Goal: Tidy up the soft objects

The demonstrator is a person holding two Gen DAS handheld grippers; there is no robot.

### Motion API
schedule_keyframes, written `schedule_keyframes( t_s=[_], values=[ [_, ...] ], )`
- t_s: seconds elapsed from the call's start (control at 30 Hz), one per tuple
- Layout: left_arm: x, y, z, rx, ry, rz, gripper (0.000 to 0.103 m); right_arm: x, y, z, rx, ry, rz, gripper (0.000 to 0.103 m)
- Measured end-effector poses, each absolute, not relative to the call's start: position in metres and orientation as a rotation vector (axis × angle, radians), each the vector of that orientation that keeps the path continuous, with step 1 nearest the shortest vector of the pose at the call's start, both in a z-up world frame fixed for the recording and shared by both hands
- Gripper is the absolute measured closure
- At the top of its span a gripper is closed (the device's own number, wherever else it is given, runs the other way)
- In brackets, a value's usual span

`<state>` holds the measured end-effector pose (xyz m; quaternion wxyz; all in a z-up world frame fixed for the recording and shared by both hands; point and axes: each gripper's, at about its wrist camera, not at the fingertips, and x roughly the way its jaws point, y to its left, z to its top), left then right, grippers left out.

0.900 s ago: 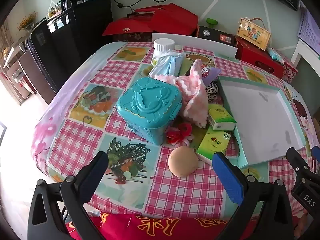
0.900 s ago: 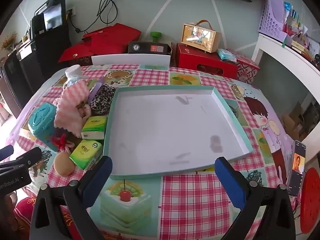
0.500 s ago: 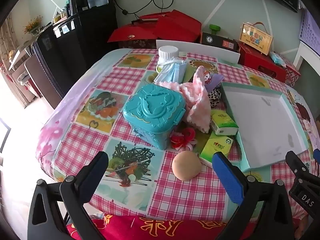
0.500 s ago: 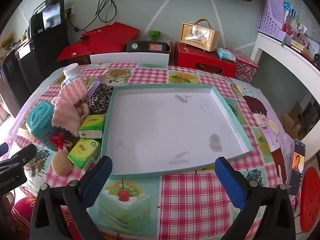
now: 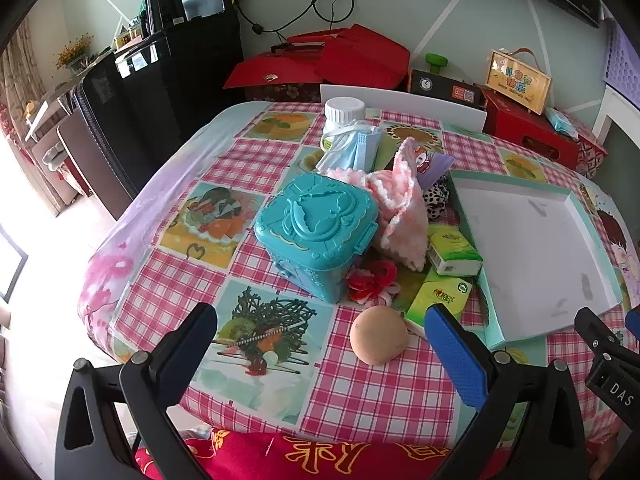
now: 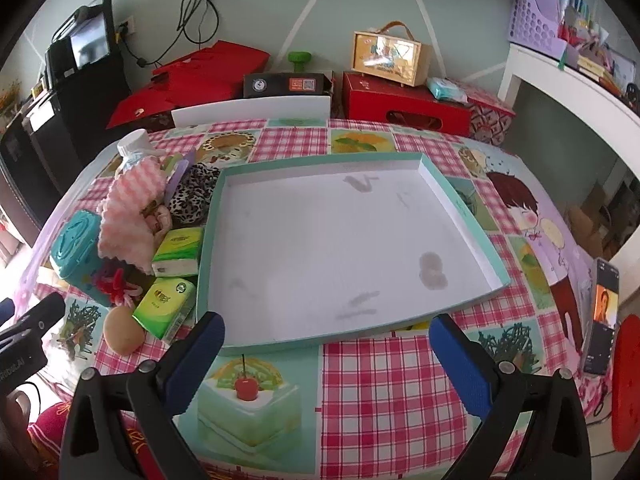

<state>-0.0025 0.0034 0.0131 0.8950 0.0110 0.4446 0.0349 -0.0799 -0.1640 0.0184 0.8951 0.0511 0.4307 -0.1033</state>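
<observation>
Sponge ball (image 5: pixel 379 335), round with no long axis, on the bench (image 5: pixel 276 120) just ahead of my left hand-held gripper (image 5: pixel 320 354), right of centre; jaws spread, empty. My right hand-held gripper (image 6: pixel 326 354), also released, faces the empty tray (image 6: pixel 460 204), farther off.

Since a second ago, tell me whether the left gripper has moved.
Yes. The left gripper has pulled back from the table: the teal box sits smaller and farther off, and more floor shows at left.

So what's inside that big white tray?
Nothing. The tray holds only bare white floor with a few grey smudges. Every soft thing sits outside it, like the pink cloth and the tissue packs by its left wall. What lies under the tray is hidden.
</observation>
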Motion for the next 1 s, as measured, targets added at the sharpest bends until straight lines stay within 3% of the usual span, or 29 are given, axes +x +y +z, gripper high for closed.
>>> schedule_keyframes(
  t_s=[1.0],
  values=[
    [-0.0043, 0.0025, 0.0082, 0.024, 0.927, 0.104, 0.0, -0.0799, -0.1677, 0.0155, 0.128, 0.894, -0.218, 0.0]
  ],
)
